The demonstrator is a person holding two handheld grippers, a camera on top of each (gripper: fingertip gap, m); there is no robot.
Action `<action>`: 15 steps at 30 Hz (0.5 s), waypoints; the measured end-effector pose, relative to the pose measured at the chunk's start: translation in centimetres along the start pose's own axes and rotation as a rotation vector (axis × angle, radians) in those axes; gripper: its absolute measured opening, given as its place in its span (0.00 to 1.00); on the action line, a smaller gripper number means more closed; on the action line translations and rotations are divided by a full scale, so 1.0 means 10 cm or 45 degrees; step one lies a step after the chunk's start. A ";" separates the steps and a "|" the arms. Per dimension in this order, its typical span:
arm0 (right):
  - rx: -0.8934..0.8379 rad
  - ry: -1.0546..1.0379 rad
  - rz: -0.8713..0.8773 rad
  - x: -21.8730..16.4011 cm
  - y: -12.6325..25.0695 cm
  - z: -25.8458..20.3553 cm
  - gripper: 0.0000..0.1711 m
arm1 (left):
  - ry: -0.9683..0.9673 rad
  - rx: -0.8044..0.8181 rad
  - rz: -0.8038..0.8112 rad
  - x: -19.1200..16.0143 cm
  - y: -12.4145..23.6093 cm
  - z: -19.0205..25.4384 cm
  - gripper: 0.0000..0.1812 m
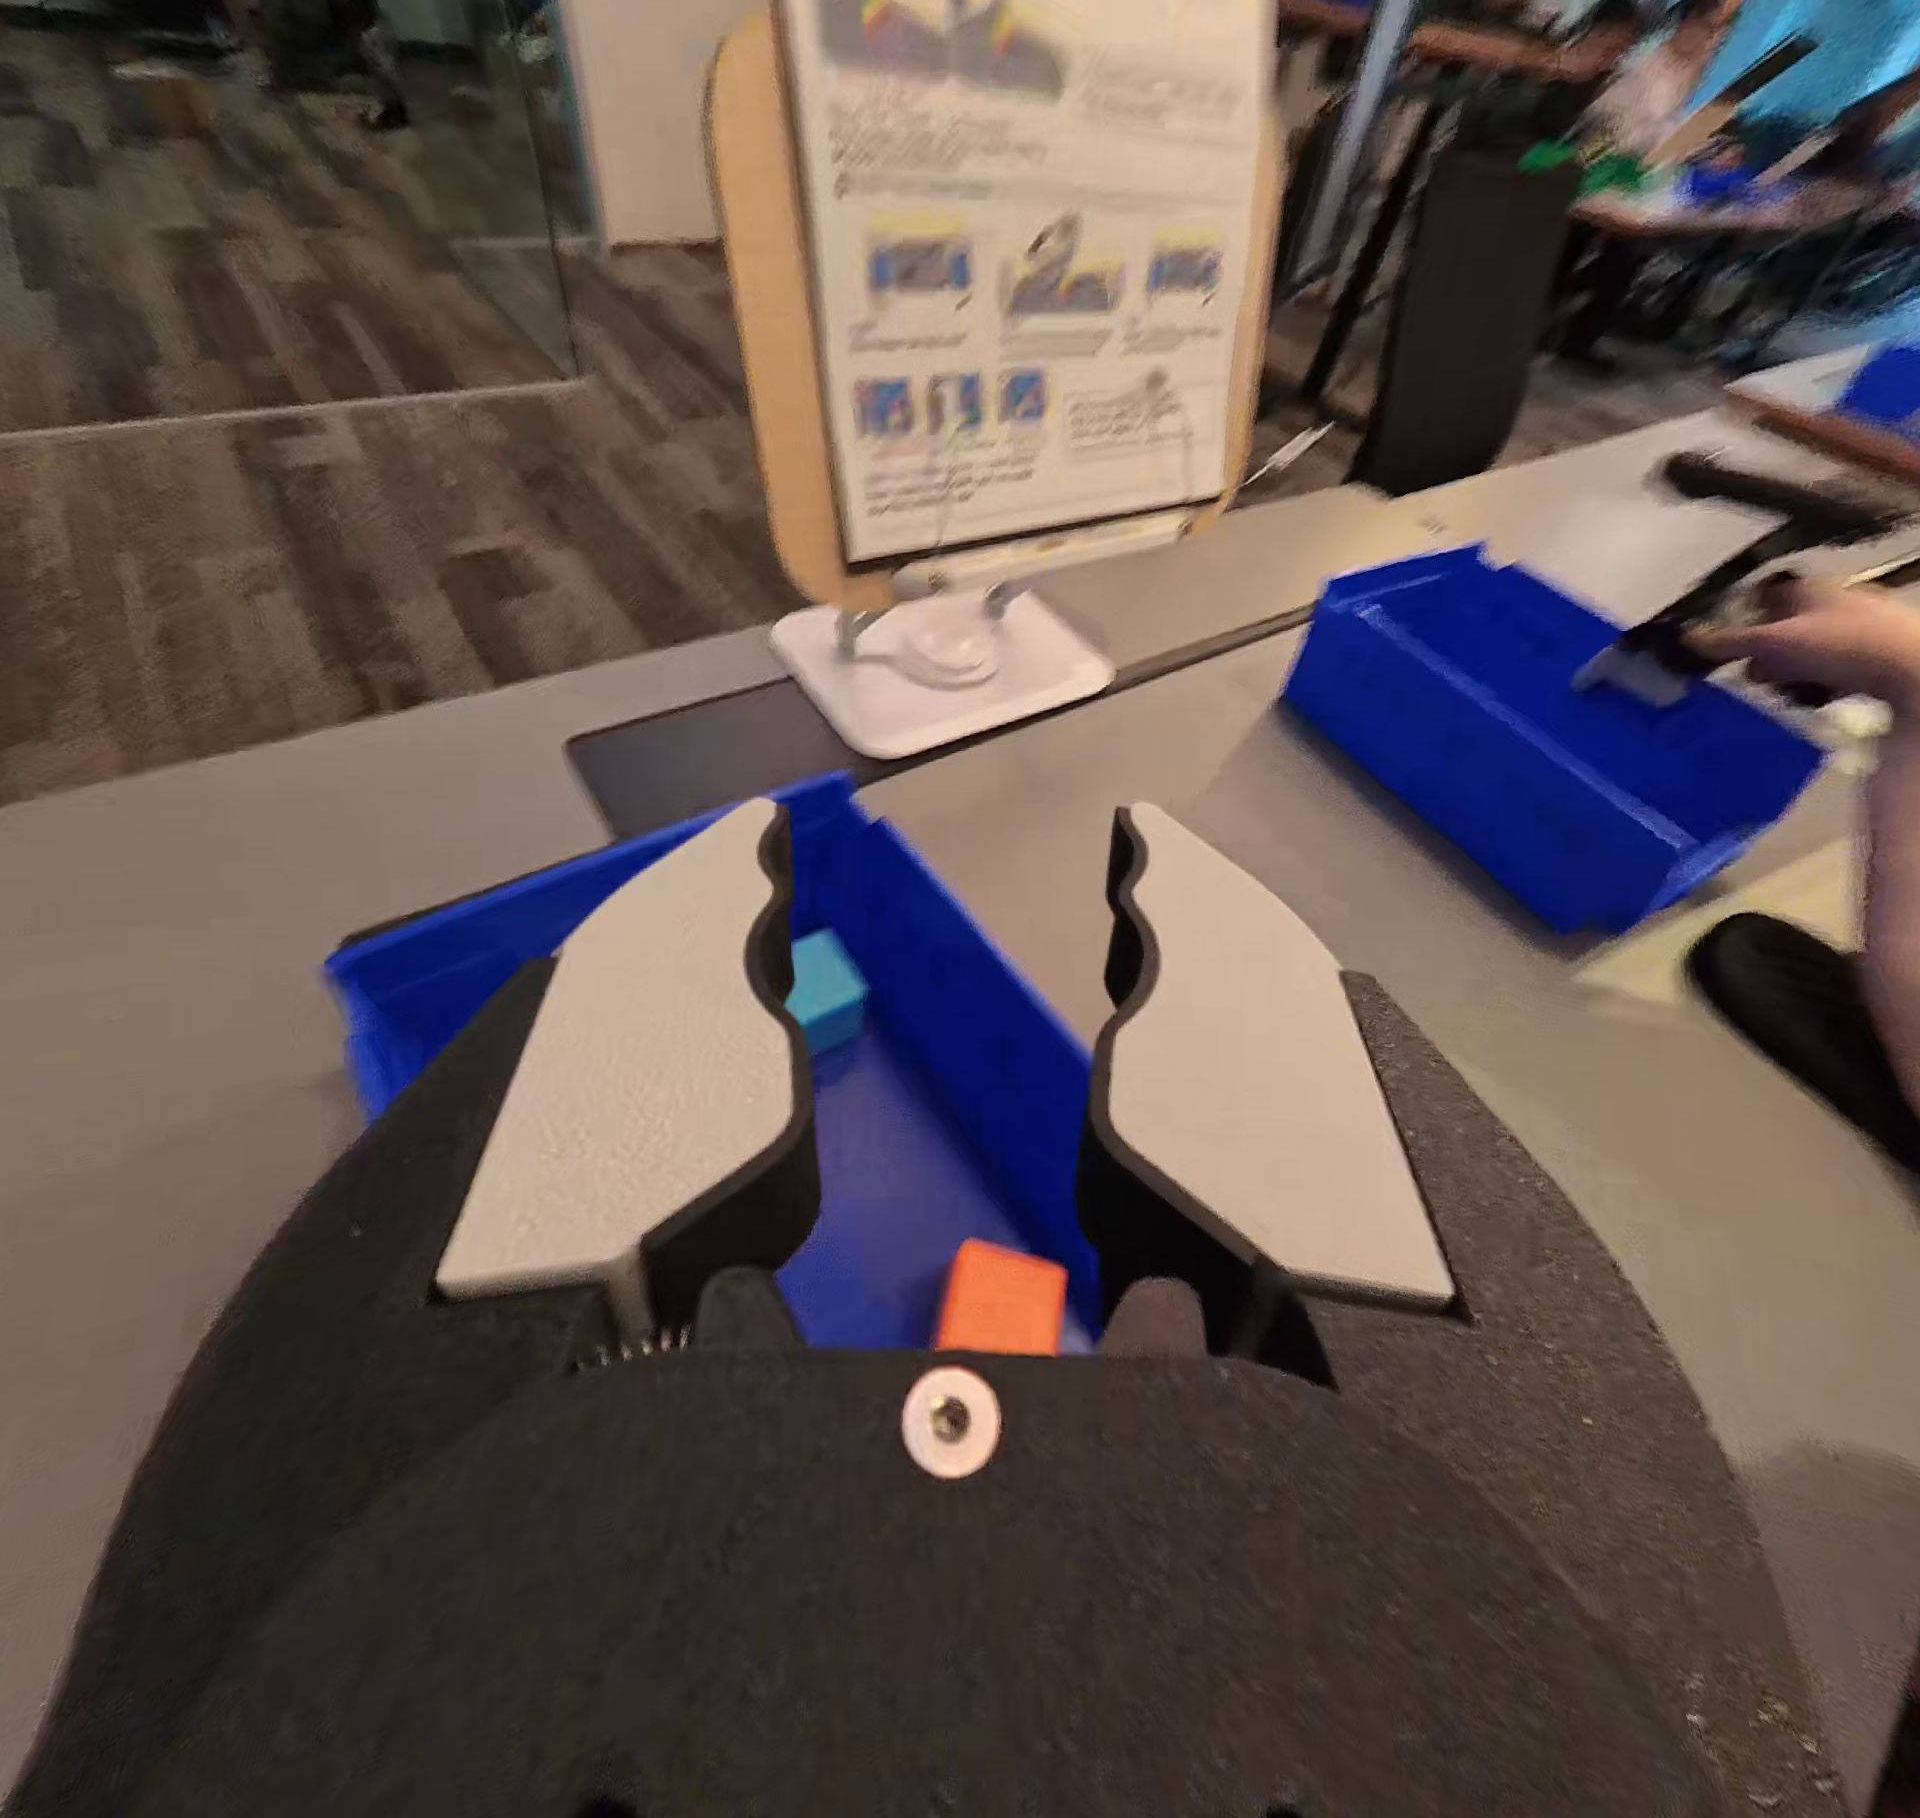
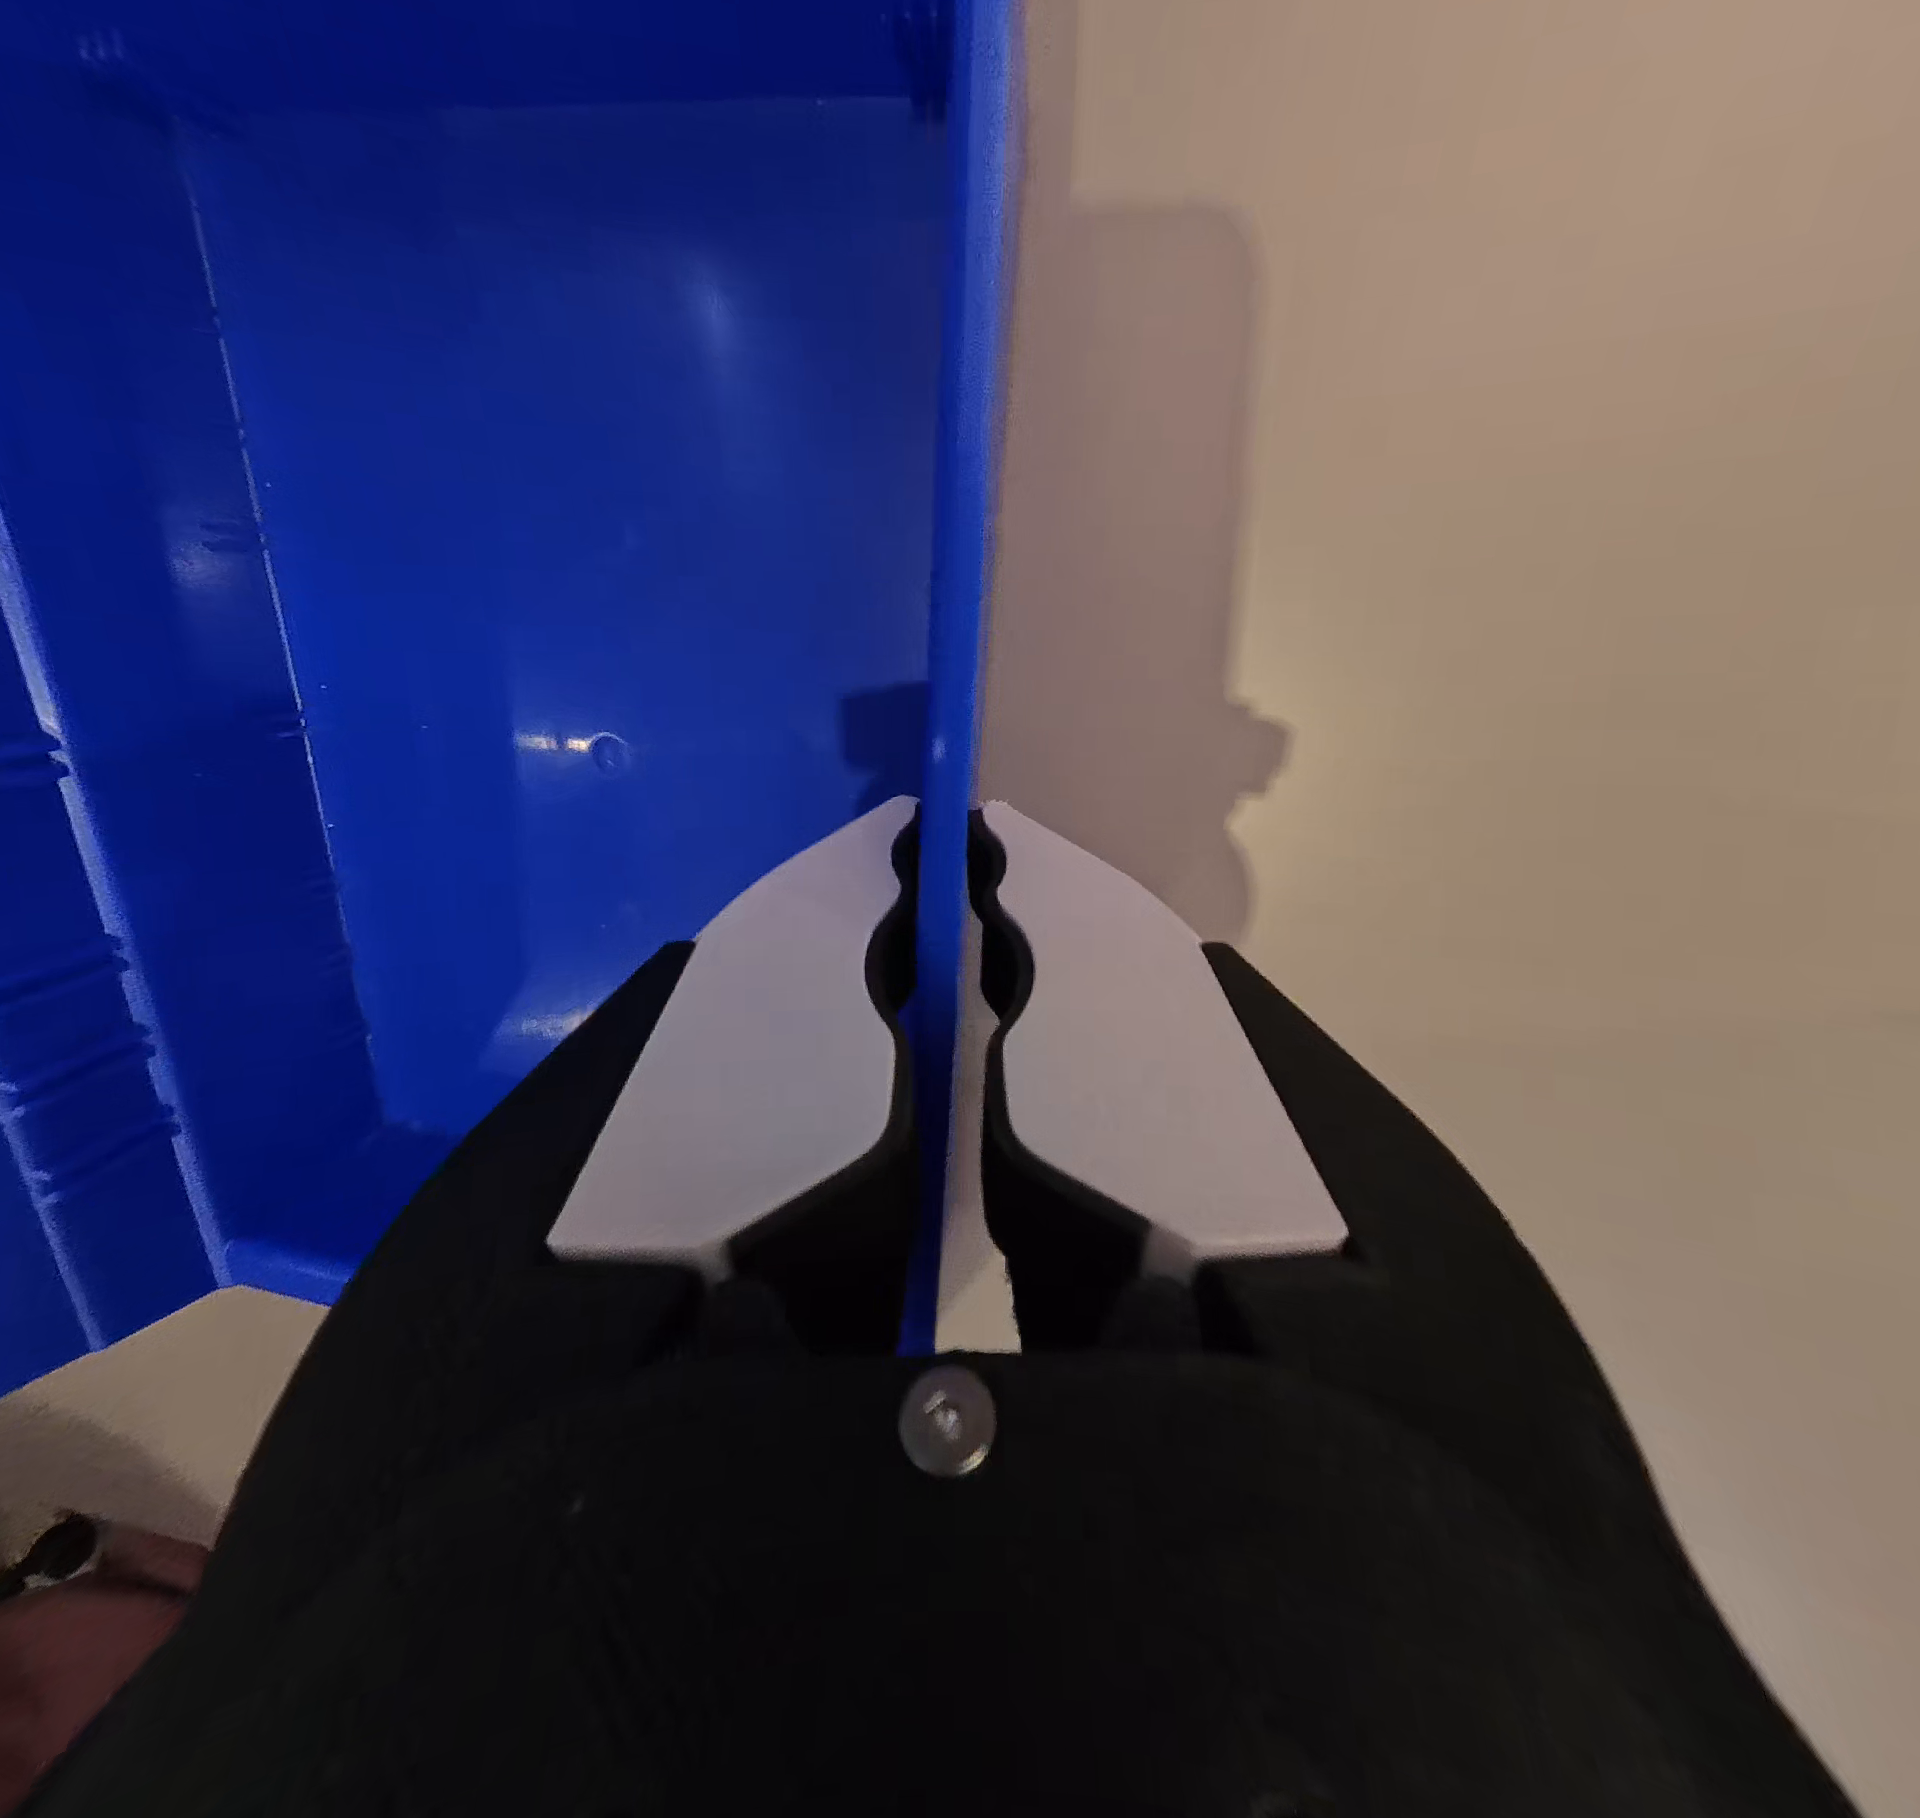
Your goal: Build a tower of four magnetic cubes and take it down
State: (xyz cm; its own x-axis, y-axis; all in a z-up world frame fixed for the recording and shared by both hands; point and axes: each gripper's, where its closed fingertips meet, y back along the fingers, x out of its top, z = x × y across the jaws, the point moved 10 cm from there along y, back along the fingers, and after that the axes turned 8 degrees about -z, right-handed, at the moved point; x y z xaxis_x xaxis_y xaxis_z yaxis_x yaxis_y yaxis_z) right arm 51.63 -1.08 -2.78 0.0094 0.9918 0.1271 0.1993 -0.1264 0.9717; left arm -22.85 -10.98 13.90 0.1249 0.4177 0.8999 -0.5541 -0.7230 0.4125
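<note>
L gripper (image 1: pixel 945 823) hangs wide open over the near bin (image 1: pixel 940 947), nothing between the jaws. Two cubes show inside: a cyan cube (image 1: pixel 826 989) toward the far end, an orange cube (image 1: pixel 1000 1295) close under the gripper body. Other two cubes not in view, can't say where. No tower started on the table (image 1: pixel 208 937) yet.

R gripper (image 2: pixel 945 807) is clamped on the side wall of the far bin (image 2: pixel 520 521), one finger inside, one outside. That bin looks empty in the R wrist view.

Step, as I read it: R steadies or shifts its bin, L goes for a first cube. Tips:
- orange is nearest but sits tight to the wall; come in w/ jaws parallel to the wall so a finger doesn't ride the rim
- grip flat faces, not corners
- magnets may snap a cube onto its neighbour, so lift straight up

Materials: bins are glossy hard blue plastic, ribbed outside, thin walls. Cubes matte, sharp-edged. Fingers (image 1: pixel 644 1051) have grey plates w/ black scalloped pads. Table is smooth grey laminate. A poster stand (image 1: pixel 940 677) sits beyond.
</note>
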 end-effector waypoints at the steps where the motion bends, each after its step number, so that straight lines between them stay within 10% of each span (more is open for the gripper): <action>1: 0.013 -0.007 0.005 -0.01 0.00 0.01 0.05 | 0.003 0.089 -0.061 -0.04 0.01 -0.05 0.32; 9: -0.002 -0.044 0.016 -0.05 0.02 0.05 0.07 | 0.092 0.169 -0.358 -0.33 0.00 -0.27 0.33; 15: -0.071 -0.035 0.289 -0.11 0.42 0.02 0.19 | -0.286 0.040 -0.803 -0.55 -0.25 0.09 0.26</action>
State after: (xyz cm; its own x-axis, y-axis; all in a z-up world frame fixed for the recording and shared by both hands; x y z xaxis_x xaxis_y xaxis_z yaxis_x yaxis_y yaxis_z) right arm 52.61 -2.69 1.17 0.0745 0.9378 0.3392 0.1348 -0.3465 0.9283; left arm -21.41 -11.97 8.03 0.5872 0.6433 0.4913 -0.2952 -0.3950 0.8700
